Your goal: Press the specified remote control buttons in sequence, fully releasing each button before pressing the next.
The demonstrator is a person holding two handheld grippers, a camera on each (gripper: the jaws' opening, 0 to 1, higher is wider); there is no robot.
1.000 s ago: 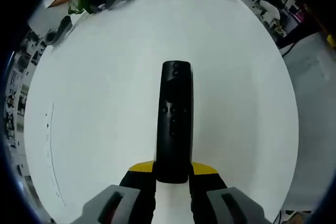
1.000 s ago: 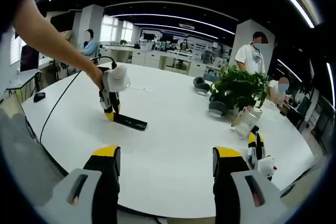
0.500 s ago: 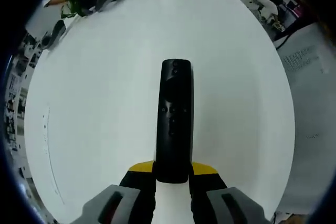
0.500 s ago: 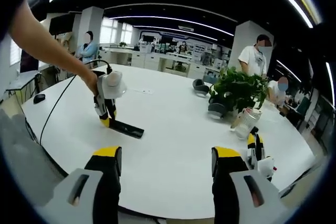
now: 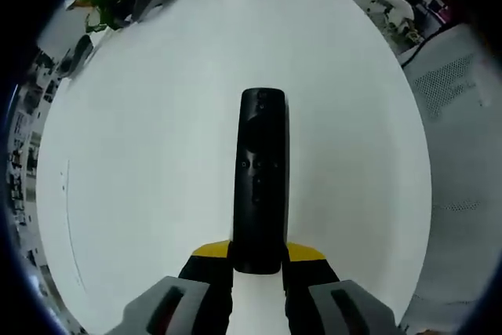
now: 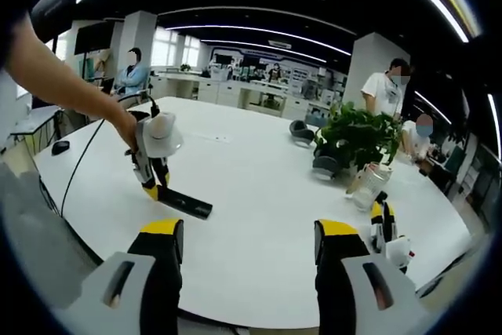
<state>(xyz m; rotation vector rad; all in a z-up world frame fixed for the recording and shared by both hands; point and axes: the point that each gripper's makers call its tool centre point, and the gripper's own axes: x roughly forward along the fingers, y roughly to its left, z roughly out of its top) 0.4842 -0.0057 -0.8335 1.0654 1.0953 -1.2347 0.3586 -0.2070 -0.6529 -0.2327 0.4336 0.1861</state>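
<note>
A long black remote control (image 5: 261, 178) points away from me in the left gripper view, its near end clamped between the yellow-tipped jaws of my left gripper (image 5: 259, 255), which is shut on it. Small buttons show along its face. In the right gripper view the same remote (image 6: 186, 205) hangs just above the white table (image 6: 251, 194), held by the left gripper (image 6: 150, 182) in a person's hand. My right gripper (image 6: 247, 241) stands open at the near table edge, well apart from the remote, with nothing between its fingers.
A potted green plant (image 6: 359, 135) and a clear jar (image 6: 367, 184) stand at the table's right side, with another yellow-and-white gripper (image 6: 384, 233) lying nearby. A headset (image 6: 302, 129) lies beyond. Several people stand in the background. A black cable (image 6: 90, 154) trails off the left gripper.
The left gripper with the remote has drifted left and slightly lower in the right gripper view. The table background in the left gripper view has shifted with that motion. My right gripper stays open.
</note>
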